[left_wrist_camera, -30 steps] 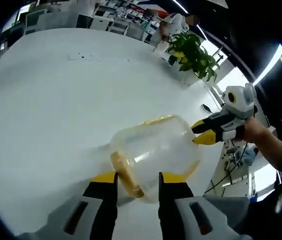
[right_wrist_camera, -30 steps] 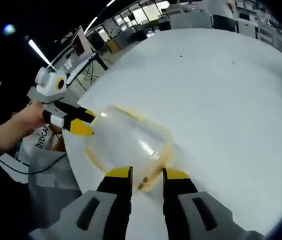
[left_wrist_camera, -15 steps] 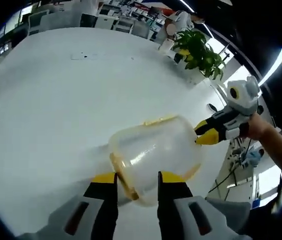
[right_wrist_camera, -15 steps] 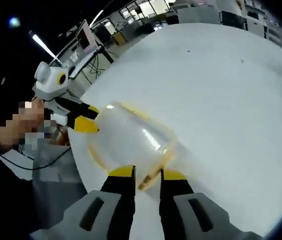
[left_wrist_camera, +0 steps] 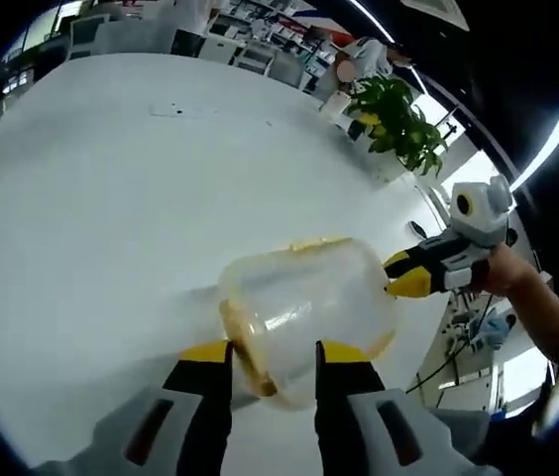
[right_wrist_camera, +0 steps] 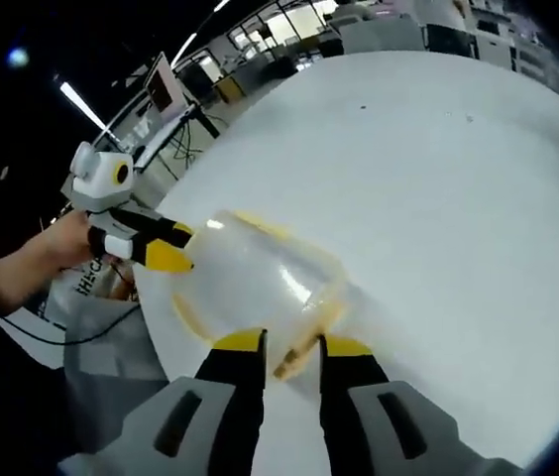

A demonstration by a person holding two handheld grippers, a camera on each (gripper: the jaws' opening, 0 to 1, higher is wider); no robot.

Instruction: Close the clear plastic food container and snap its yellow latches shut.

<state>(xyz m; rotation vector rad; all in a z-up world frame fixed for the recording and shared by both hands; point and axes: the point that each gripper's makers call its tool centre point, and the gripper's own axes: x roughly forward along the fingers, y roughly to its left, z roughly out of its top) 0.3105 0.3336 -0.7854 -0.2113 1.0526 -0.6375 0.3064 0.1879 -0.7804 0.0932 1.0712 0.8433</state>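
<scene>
The clear plastic food container (left_wrist_camera: 309, 302) is sitting on the white tabletop (left_wrist_camera: 111, 198), pinned between the two tools. In the left gripper view, the left hand-held gripper (left_wrist_camera: 272, 355) is straddling a yellow latch (left_wrist_camera: 247, 349) at the container's near end, its jaws parted on either side of the latch without clearly clamping it. The container is lying just ahead at 12 o'clock, its long axis running from 7 toward 2 o'clock.

In the right gripper view, the right hand-held gripper (right_wrist_camera: 291, 347) is bracketing the opposite yellow latch (right_wrist_camera: 306, 337) in the same way, jaws slightly apart around it, while the container (right_wrist_camera: 260, 283) is stretching toward 10 o'clock, where the other tool's tips are touching its far end. Both tools are equally near, each facing one latch end-on; the lid looks seated, so pressing the latches probably comes next.
</scene>
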